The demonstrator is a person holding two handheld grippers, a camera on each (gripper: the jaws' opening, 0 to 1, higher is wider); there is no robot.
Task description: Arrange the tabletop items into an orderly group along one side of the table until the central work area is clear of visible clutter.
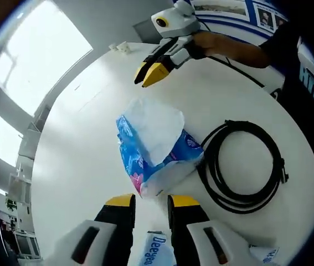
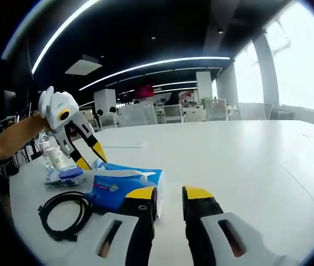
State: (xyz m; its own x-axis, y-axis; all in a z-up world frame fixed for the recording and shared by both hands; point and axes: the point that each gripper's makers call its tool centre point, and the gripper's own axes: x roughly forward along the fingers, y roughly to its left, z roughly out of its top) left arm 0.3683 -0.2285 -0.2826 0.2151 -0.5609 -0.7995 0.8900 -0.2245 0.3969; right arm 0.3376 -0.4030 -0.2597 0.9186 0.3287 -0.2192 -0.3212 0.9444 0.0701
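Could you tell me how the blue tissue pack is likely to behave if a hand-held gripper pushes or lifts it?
The tissue pack has a creased plastic wrapper, so it would probably squash and sag rather than stay stiff. It looks light and should slide easily on the smooth white table. The loose tissue sticking out on top might pull free.

A: What is cut off or hidden?
B: In the left gripper view, a printed packet (image 1: 155, 250) at 6 o'clock is cropped, partly behind the jaws.
A: Anything else?
B: In the right gripper view, a bottle (image 2: 57, 158) at 9 o'clock is too small to read.
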